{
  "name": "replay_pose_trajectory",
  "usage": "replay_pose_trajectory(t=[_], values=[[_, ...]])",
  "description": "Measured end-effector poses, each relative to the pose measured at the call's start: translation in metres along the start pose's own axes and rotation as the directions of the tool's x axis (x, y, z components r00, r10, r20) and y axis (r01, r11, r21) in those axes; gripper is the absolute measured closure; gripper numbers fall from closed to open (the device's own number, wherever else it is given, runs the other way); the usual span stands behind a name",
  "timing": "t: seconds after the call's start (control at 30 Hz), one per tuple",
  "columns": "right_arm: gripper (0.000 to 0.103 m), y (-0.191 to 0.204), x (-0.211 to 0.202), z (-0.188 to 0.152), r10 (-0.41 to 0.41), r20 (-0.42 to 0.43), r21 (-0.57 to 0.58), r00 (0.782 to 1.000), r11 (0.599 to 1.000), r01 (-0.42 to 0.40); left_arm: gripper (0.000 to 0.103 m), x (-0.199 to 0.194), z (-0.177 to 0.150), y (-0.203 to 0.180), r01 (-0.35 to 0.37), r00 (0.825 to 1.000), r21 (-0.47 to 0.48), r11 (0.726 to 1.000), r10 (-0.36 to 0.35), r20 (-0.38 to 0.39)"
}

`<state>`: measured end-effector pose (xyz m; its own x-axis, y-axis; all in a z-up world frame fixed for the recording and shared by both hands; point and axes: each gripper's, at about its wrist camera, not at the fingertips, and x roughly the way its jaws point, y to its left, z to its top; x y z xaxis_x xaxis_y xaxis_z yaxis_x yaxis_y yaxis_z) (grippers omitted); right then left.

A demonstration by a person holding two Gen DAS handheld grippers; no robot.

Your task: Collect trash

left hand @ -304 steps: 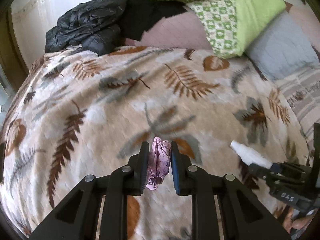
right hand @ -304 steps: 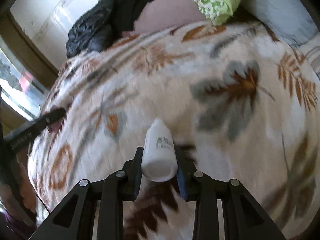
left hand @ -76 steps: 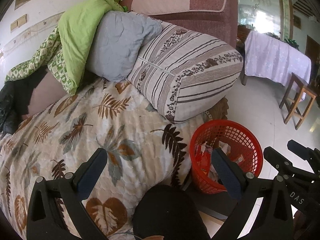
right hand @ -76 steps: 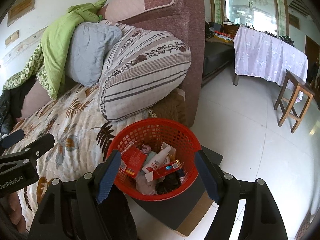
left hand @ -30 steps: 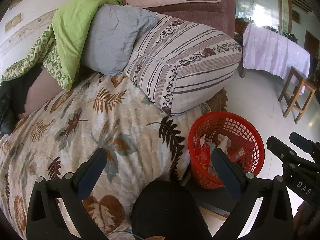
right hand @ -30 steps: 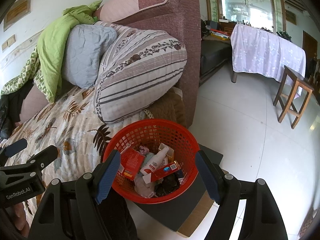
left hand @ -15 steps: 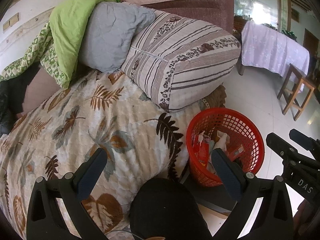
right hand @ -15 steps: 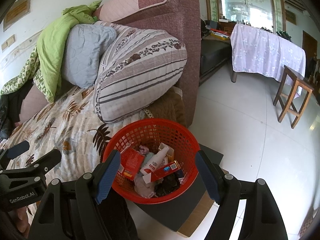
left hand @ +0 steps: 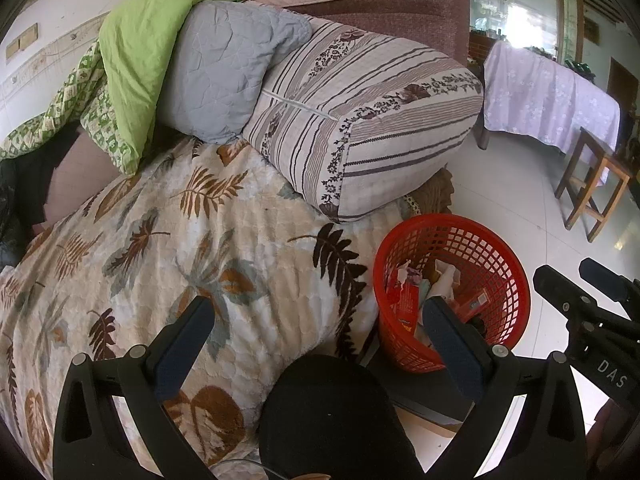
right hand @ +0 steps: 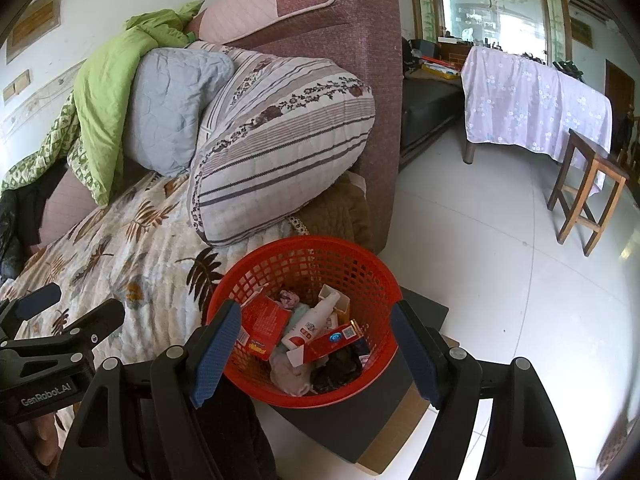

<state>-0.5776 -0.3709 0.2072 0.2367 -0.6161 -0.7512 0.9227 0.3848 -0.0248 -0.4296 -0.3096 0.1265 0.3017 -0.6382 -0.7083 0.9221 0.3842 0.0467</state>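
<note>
- The right claw (right hand: 316, 350) stood spread wide with nothing between its blue-padded fingers (right hand: 216, 346), poised above the round red plastic mesh basket (right hand: 372, 268); an empty, open claw over the basket suited a drop already made.
- The left claw (left hand: 318, 338) was likewise released and empty, its fingers framing the edge of the bed and the near rim of the same basket (left hand: 516, 276).
- The collected trash lay inside the basket: a white plastic bottle with a red label (right hand: 310, 322), a red cardboard carton (right hand: 264, 326), a second, narrower red carton with a blue mark (right hand: 332, 340), a crumpled pink wrapper (right hand: 289, 298) and pale wadded tissue (right hand: 290, 376).
- The basket rested on a dark flat box (right hand: 360, 420) on the white tiled floor (right hand: 500, 280), just beside the bed, presumably so that litter could be carried a short way from the bedding.
- The cream bedspread printed with brown and grey leaves (left hand: 180, 240) showed no loose litter in either view; the task appeared near its end, though parts of the bed were hidden.
- A striped bolster cushion (left hand: 360, 128) lay at the bed's head, apart from the basket.
</note>
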Motion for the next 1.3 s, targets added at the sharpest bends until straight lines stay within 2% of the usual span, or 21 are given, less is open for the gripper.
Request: replay_pose_trajectory(t=[0.8,1.3], values=[[0.023,0.0040,0.0002,0.0013,0.004,0.010,0.004,1.000,1.000,-0.004,0.000,0.0029,-0.0008,-0.0012,-0.002,1.000,0.004,1.000,0.002,-0.006],[0.020,-0.0026,0.0038,-0.0050,0.009,0.007,0.029,1.000,1.000,-0.009,0.000,0.0086,-0.0014,-0.0034,0.005,0.999,0.018,1.000,-0.004,-0.038]])
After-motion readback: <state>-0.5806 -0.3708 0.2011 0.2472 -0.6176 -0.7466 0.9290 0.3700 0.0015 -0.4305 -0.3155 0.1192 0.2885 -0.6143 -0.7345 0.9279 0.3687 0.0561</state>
